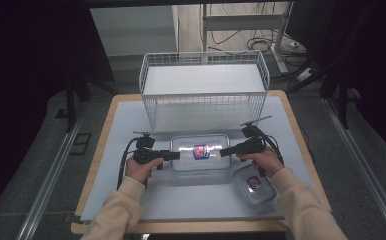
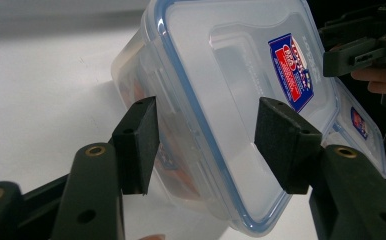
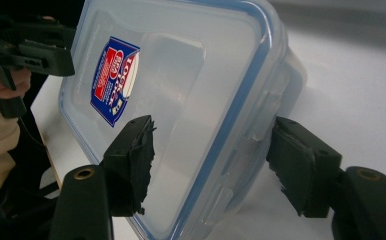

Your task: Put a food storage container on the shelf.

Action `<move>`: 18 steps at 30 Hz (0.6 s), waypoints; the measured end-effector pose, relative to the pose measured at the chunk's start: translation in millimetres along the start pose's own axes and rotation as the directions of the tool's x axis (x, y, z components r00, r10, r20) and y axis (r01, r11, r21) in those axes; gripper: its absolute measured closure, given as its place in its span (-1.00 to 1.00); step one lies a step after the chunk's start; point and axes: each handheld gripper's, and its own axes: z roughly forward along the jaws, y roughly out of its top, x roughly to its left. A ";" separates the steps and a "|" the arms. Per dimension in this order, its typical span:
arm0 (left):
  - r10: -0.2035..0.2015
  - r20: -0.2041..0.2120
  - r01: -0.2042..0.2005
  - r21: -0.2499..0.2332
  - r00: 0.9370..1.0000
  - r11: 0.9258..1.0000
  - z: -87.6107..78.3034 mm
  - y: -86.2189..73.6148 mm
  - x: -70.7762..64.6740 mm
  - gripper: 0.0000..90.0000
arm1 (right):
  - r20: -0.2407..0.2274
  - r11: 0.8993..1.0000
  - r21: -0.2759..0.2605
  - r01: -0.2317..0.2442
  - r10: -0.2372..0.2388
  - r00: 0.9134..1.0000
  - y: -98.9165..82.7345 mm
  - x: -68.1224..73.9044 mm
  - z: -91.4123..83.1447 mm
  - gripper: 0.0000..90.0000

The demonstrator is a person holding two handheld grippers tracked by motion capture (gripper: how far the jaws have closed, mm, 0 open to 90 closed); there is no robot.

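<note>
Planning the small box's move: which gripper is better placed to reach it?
Right. The right gripper sits nearer the small clear lidded plastic box; the left gripper is across the large clear lidded plastic box.

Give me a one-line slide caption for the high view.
Two handheld grippers, left and right, flank a lidded clear container before a white wire basket.

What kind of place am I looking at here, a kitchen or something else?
Probably a lab or recording workspace, not a kitchen: a table under a plain white mat, loose cables on the floor by a metal stand behind, and dark curtains around it.
</note>
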 end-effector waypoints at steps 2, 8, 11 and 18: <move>0.007 0.003 -0.007 0.018 1.000 1.000 -0.5 -0.6 -0.6 -0.04 | 0.001 1.000 -0.001 0.001 -0.001 1.000 0.0 0.2 -0.2 -0.19; -0.001 0.021 0.000 0.022 1.000 1.000 -0.8 -3.9 0.9 -0.04 | -0.006 1.000 -0.002 -0.009 0.009 1.000 0.4 -1.2 0.0 -0.18; -0.021 0.026 0.021 0.016 0.999 1.000 -1.0 -4.1 2.1 0.01 | -0.008 1.000 -0.001 -0.013 0.013 1.000 0.7 -1.9 0.2 -0.18; -0.039 0.018 0.040 -0.037 0.999 0.999 -3.4 -4.7 1.6 0.13 | -0.007 1.000 0.000 -0.006 0.006 1.000 1.0 -0.4 -2.2 -0.12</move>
